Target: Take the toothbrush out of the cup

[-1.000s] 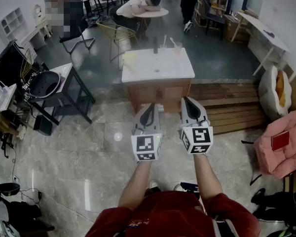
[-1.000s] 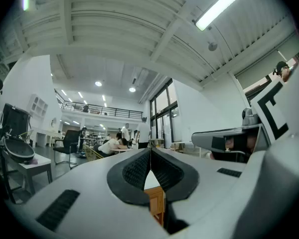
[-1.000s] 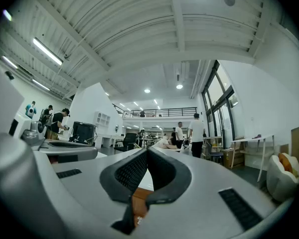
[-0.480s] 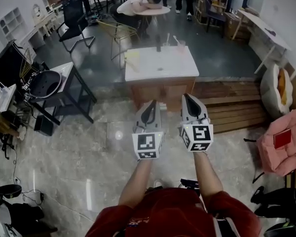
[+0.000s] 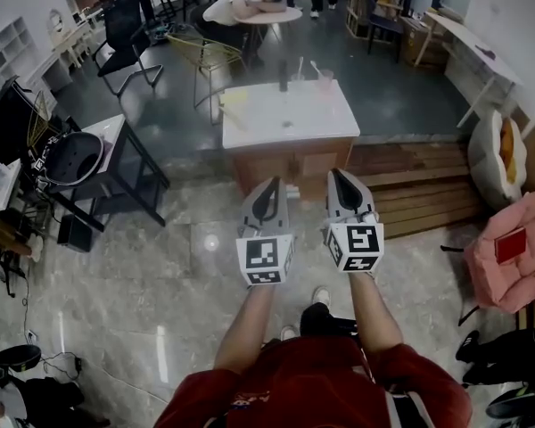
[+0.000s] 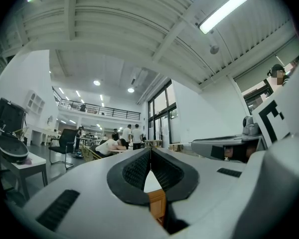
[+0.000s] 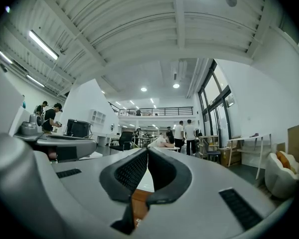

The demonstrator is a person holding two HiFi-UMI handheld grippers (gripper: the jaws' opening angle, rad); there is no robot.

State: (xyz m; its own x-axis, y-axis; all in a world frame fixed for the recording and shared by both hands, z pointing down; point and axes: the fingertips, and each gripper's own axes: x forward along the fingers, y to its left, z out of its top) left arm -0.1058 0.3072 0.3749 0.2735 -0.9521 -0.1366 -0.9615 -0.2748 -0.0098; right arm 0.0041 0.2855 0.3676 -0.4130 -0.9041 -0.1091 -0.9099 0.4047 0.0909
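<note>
A white-topped wooden cabinet (image 5: 285,119) stands ahead of me on the floor. At its far edge is a pinkish cup (image 5: 325,81) with a toothbrush (image 5: 314,69) leaning out of it. Beside the cup are a dark bottle (image 5: 283,76) and another small upright item (image 5: 299,69). My left gripper (image 5: 272,187) and right gripper (image 5: 337,178) are held side by side in the air, short of the cabinet's near edge. Both are shut with nothing between the pads. The left gripper (image 6: 150,151) and right gripper (image 7: 147,151) show their jaws pressed together in their own views.
A yellow item (image 5: 234,103) lies on the cabinet's left part. A black-framed side table (image 5: 116,154) with a dark bowl-shaped object (image 5: 71,154) stands to the left. Wooden steps (image 5: 419,194) and a pink cushion (image 5: 513,257) lie to the right. People and chairs are beyond.
The cabinet has come slightly nearer in the head view, and a foot now shows below the grippers. Both grippers stay shut and side by side.
</note>
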